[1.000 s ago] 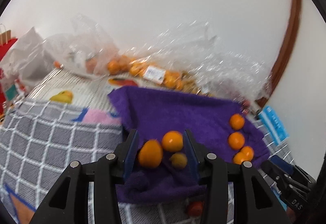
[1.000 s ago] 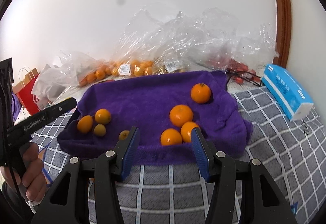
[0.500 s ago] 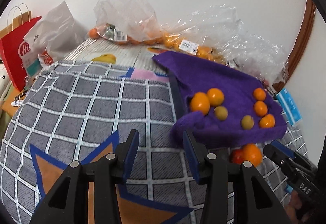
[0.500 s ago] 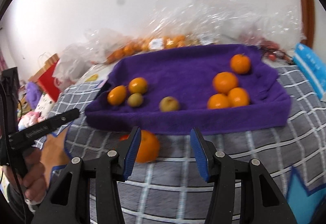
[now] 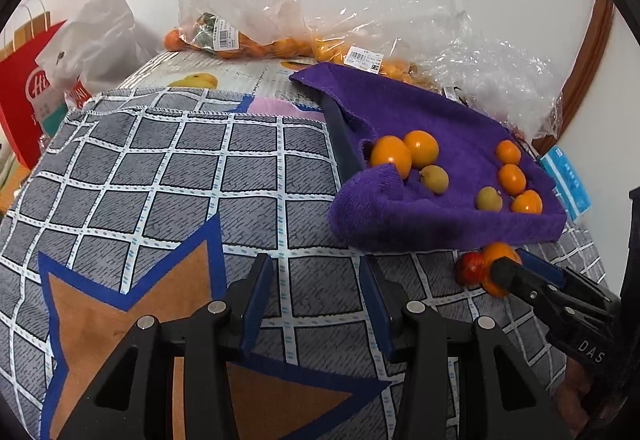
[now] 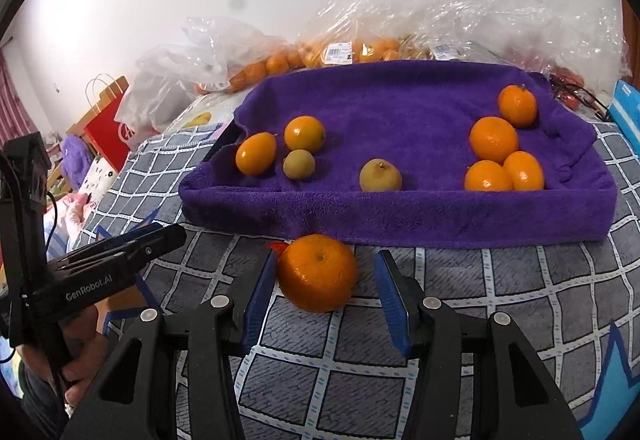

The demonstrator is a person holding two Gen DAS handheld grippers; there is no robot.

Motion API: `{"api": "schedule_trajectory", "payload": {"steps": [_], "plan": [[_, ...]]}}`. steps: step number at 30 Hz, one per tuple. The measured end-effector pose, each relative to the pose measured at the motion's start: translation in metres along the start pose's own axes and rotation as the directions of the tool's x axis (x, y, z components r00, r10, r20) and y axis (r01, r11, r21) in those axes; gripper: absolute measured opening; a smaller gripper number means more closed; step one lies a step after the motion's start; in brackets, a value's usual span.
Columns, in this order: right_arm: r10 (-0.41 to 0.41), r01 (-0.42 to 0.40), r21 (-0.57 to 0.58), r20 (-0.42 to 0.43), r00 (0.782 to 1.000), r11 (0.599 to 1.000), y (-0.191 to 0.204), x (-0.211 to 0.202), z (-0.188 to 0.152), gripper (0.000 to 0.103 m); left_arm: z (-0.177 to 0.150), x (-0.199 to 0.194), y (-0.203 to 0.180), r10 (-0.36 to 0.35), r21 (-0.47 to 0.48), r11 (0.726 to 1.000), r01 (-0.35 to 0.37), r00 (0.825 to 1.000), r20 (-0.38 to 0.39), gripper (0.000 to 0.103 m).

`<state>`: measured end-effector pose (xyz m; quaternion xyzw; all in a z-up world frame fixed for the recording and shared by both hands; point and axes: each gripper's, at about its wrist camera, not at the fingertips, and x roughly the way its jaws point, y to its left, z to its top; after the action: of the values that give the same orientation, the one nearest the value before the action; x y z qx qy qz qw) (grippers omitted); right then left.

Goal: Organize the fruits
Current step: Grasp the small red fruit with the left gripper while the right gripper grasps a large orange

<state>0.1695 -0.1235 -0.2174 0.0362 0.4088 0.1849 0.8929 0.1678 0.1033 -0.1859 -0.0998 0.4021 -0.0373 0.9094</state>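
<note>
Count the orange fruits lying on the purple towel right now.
6. Two sit at the left end: an oval one and a round one. Four cluster at the right: top, middle, front pair and. None seem hidden.

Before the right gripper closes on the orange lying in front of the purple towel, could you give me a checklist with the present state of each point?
1. Orange sits between the right gripper fingers: ok.
2. Jaws open, not yet pressing: ok.
3. Small red fruit beside the orange stays outside the grip: cannot tell.
4. Left gripper empty and apart: ok.
5. Free space on the purple towel: ok.
</note>
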Motion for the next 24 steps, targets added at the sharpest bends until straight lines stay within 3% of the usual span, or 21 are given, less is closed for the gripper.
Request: {"api": "schedule_trajectory", "payload": {"steps": [10,24], "plan": [[-0.014,0.014,-0.020,0.011,1.000,1.000,0.006,0.001,-0.003,0.042,-0.001,-0.001,0.008,-0.037,-0.039,0.999,0.037,0.999,0.005,0.042],[-0.101,0.099,0.034,0.068,0.993,0.994,-0.023,-0.028,-0.010,0.042,0.000,0.001,-0.002,-0.035,0.041,0.999,0.035,0.999,-0.015,0.055]]}}
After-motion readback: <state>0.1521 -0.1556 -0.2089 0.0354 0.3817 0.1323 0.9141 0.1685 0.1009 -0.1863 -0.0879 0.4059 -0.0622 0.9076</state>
